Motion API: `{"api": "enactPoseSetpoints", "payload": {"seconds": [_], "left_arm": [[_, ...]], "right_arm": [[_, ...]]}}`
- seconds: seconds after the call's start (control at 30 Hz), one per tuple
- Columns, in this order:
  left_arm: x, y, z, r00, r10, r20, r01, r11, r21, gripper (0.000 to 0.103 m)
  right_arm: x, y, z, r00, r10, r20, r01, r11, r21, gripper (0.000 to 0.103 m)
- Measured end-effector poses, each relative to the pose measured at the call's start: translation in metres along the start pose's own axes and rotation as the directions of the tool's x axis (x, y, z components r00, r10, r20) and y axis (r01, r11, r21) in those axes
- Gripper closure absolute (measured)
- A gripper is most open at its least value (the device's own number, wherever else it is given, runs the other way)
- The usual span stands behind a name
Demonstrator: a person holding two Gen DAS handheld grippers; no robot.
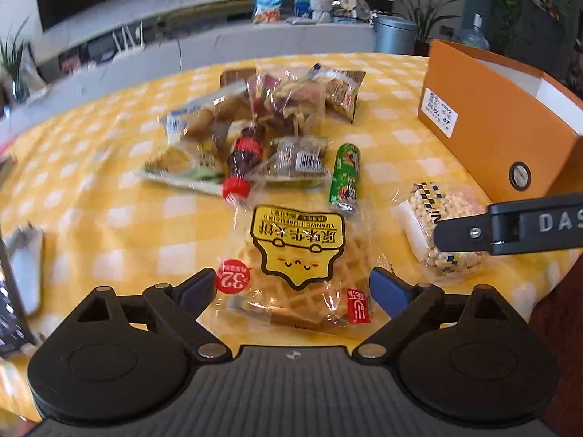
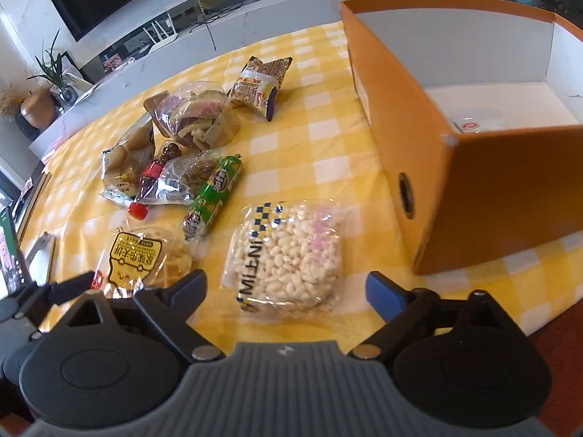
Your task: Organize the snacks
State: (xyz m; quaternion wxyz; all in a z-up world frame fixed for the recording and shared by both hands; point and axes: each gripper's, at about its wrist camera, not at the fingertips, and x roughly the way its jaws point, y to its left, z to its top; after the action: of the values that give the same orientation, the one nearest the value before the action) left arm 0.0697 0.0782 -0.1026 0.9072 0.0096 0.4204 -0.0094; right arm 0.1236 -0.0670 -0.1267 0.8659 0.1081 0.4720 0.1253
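A clear waffle-biscuit packet (image 1: 291, 266) with a yellow label lies on the yellow checked cloth between the fingers of my left gripper (image 1: 293, 287), which is open and not touching it. A puffed-rice cake packet (image 2: 288, 258) lies between the fingers of my right gripper (image 2: 286, 286), also open, with gaps on both sides. The orange box (image 2: 492, 200) stands open to the right, with a small clear packet (image 2: 473, 120) on its white floor. One right gripper finger (image 1: 473, 233) hangs over the rice cake (image 1: 430, 211) in the left wrist view.
Behind lie a green sausage stick (image 2: 213, 193), a small cola bottle (image 2: 149, 178) and a heap of bagged snacks (image 2: 196, 120), plus a brown packet (image 2: 260, 83). A silver object (image 1: 25, 266) and a dark screen (image 2: 11, 255) sit at the left table edge.
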Motion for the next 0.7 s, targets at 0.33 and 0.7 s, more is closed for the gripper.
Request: {"api": "enactPoseSetpoints", "payload": {"seconds": [0.33, 0.7], "left_arm": [[0.010, -0.015, -0.004, 1.000, 0.013, 0.020, -0.014, 0.997, 0.074, 0.000], [0.003, -0.021, -0.007, 0.998, 0.016, 0.056, -0.022, 0.995, 0.095, 0.005]], "right_arm": [[0.024, 0.020, -0.002, 0.995, -0.101, -0.007, 0.101, 0.994, -0.051, 0.011], [0.024, 0.026, -0.006, 0.989, -0.144, 0.011, 0.144, 0.979, -0.141, 0.027]]}}
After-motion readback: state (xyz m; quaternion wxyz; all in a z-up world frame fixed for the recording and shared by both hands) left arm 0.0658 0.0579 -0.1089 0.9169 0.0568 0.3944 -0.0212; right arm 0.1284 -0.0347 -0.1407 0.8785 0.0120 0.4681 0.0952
